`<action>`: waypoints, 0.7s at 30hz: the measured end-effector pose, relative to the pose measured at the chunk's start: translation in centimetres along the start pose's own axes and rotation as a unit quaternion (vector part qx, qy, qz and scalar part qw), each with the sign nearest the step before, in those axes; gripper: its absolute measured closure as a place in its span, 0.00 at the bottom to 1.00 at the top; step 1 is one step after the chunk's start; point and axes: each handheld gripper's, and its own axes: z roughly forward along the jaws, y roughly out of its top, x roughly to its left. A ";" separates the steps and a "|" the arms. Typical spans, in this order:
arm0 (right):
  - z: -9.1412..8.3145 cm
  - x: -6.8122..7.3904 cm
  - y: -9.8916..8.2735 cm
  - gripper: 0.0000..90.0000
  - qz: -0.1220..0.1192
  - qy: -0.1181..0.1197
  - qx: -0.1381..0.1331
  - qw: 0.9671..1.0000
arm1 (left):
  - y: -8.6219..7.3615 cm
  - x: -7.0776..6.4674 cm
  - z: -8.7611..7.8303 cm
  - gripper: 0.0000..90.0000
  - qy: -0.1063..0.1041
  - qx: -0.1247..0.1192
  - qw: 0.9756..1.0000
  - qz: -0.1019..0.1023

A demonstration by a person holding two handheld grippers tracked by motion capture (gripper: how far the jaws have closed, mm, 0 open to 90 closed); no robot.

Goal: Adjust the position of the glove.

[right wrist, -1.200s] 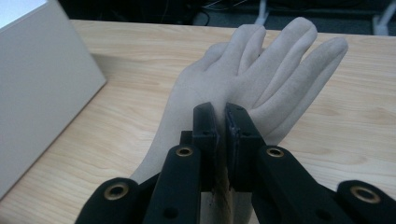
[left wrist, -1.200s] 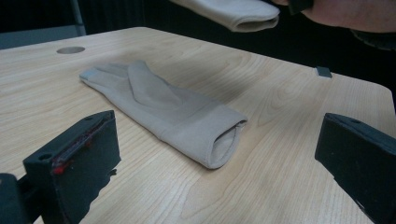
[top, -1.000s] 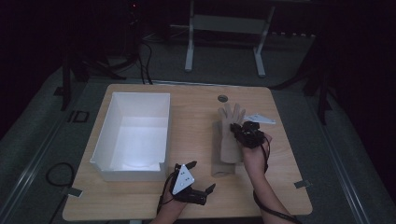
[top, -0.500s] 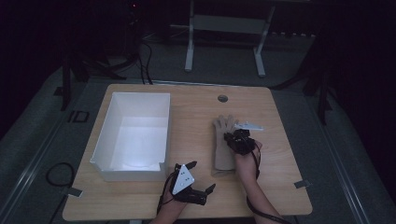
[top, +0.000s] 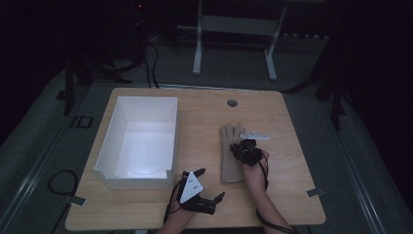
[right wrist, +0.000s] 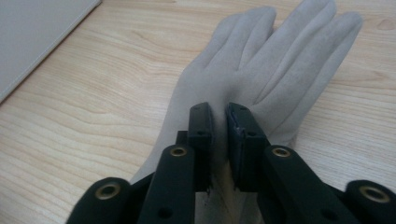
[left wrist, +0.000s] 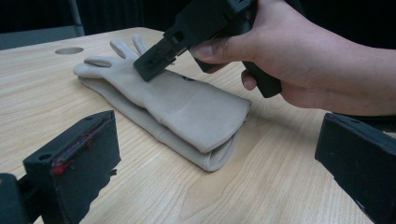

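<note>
A beige glove (top: 230, 157) lies flat on the wooden table (top: 292, 170), fingers pointing away from the person. My right gripper (top: 242, 146) rests on its palm, tips down. In the right gripper view the right gripper (right wrist: 219, 116) has its jaws almost together, with a fold of the glove (right wrist: 280, 60) in the narrow gap; they have just been opening a little. My left gripper (top: 210, 184) sits near the front edge, open and holding nothing. The left gripper view looks between the wide jaws of the left gripper (left wrist: 217, 135) at the glove's cuff (left wrist: 205, 121) and the hand holding the right gripper (left wrist: 154, 63).
A white open box (top: 104, 146) stands on the left half of the table, beside the left gripper. A round cable hole (top: 232, 103) lies at the back, beyond the glove. Metal stand legs (top: 197, 53) rise from the floor behind the table.
The right gripper has come down toward the table with the glove, which hung raised before and now lies flat. The left gripper has stayed put.
</note>
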 end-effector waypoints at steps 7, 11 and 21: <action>-0.1 -0.2 -0.1 0.71 -0.007 0.016 0.000 1.000 | 0.0 0.0 0.0 0.00 0.000 0.001 1.000 0.000; -1.0 -0.5 0.2 0.57 -0.016 0.023 -0.013 1.000 | 0.0 0.0 0.0 0.00 0.000 0.002 1.000 0.001; -2.8 -2.9 0.8 0.22 -0.019 0.059 -0.029 0.998 | 0.3 0.3 0.7 0.00 -0.009 0.023 1.000 -0.007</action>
